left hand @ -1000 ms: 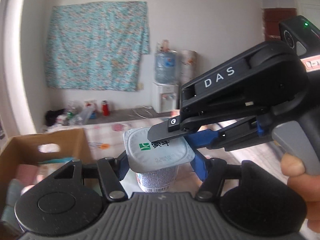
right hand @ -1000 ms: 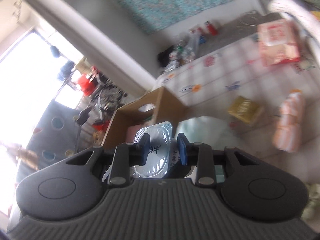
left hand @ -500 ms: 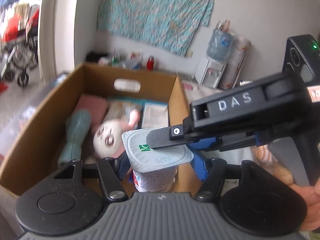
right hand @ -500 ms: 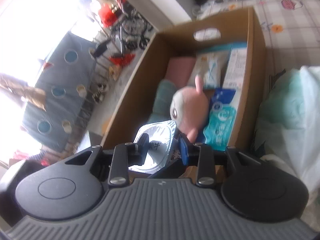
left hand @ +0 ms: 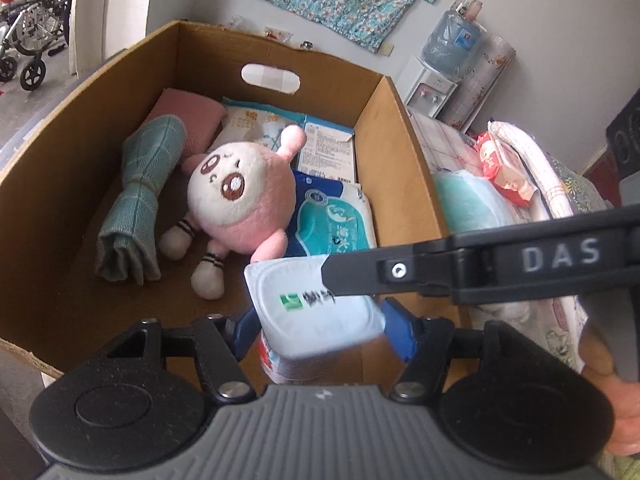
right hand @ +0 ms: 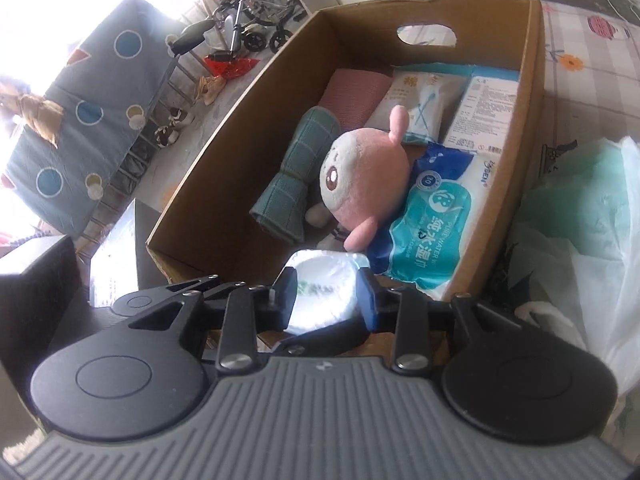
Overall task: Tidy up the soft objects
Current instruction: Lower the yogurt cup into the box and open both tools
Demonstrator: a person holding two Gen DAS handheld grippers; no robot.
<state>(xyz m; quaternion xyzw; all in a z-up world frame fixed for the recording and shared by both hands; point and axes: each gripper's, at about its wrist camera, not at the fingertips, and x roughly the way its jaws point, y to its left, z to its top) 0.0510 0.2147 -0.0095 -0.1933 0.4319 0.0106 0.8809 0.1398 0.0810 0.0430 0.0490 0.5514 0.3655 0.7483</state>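
Yogurt cup (left hand: pixel 316 312) sits over near end of cardboard box (left hand: pixel 394 148), held from two sides: left gripper (left hand: pixel 320 334) pinching cup body, right gripper (right hand: pixel 328 300) closed across foil lid. Box contents: pink plush toy (left hand: pixel 240 196), rolled green towel (left hand: pixel 140 184), blue wet wipes pack (left hand: pixel 336 220), pink cloth (left hand: pixel 188 114)

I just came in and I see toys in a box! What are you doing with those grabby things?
A person is packing things into the cardboard box. Both tongs, left and right, are clamped on one yogurt cup, held over the near end of the box. Inside lie a pink plush toy, a rolled green towel, a pink cloth and packs of wipes.
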